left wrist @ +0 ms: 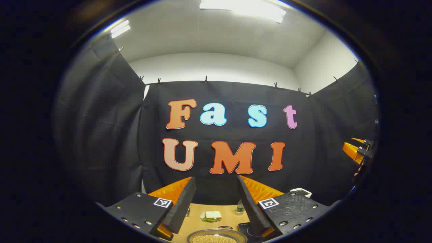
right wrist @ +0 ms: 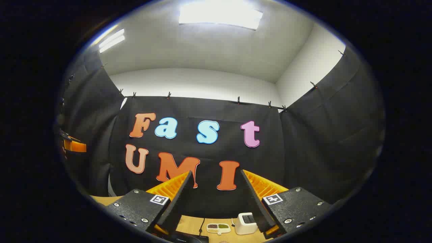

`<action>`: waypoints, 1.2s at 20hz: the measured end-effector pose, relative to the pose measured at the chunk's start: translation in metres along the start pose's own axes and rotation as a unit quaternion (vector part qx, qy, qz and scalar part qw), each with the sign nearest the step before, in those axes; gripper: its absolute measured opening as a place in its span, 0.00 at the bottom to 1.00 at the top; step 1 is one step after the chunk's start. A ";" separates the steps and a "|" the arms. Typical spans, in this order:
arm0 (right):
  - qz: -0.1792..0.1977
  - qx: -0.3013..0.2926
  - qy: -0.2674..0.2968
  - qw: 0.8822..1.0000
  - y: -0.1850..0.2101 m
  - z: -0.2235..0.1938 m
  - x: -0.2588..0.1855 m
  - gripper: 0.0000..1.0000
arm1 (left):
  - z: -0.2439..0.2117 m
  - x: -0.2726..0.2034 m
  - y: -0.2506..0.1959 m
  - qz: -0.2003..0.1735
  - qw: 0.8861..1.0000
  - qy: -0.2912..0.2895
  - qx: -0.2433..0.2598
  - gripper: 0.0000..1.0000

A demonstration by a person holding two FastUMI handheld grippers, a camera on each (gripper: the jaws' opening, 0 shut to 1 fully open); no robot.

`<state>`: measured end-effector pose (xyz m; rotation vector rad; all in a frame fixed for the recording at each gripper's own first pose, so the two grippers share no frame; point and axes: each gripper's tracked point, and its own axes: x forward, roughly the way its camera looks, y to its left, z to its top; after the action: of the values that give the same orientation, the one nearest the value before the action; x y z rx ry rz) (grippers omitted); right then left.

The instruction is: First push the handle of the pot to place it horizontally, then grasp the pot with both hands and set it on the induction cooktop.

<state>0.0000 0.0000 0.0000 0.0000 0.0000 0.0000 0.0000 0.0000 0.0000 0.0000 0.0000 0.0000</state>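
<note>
Held high, both grippers look toward the booth's back wall. At the bottom edge of the left gripper view lies the metal pot (left wrist: 216,237), holding pale grains, with a thin dark handle (left wrist: 225,227) at its far rim. The black induction cooktop (left wrist: 247,229) sits just right of it. My left gripper (left wrist: 216,178) is open and empty, well above the pot. My right gripper (right wrist: 216,172) is also open and empty, and a corner of the cooktop (right wrist: 185,239) shows below it. Each gripper appears at the side edge of the other's view: right gripper (left wrist: 357,152), left gripper (right wrist: 72,145).
On the wooden table (left wrist: 194,216) stand a small water bottle (left wrist: 239,206) and a white dish with greens (left wrist: 211,216). Farther right are a white toaster (right wrist: 245,222), a divided dish of grains (right wrist: 218,228) and a dark cable (right wrist: 201,224). Black cloth walls close the booth.
</note>
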 end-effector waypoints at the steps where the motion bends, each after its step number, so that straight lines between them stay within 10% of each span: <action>1: 0.004 0.001 0.001 1.000 0.002 -0.002 0.000 0.87 | -0.003 -0.002 -0.002 0.006 1.000 0.003 0.005 0.78; 24: 0.032 0.009 -0.036 0.999 -0.009 -0.011 -0.017 0.94 | -0.010 -0.020 -0.038 -0.041 0.998 -0.052 -0.008 0.77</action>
<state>-0.0168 -0.0085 -0.0114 0.0173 -0.0730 0.0650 -0.0198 -0.0378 -0.0105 -0.0167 -0.1037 -0.0821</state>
